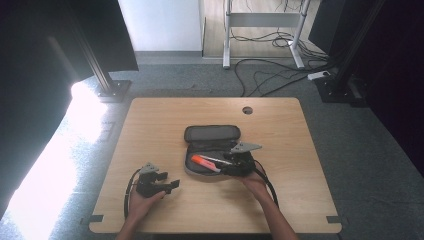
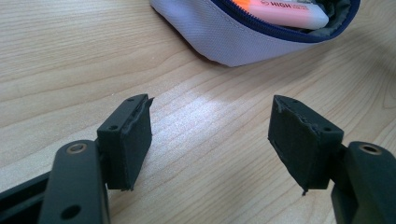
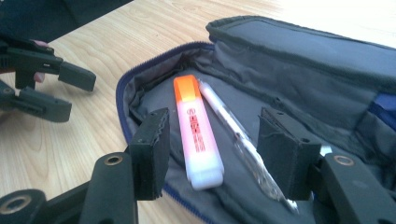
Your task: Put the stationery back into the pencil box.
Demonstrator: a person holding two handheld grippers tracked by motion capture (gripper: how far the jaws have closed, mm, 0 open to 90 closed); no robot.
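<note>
Wooden counter holds an open case; right gripper, fingers released, straddles highlighter and pen, risking snagging the lining. Left gripper released, empty.

Orange highlighter, clear pen flat inside open grey case.

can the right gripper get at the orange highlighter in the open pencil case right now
Probably yes: the right gripper stands open right over the highlighter, the case is unzipped, and only a clear pen lies alongside.
</note>
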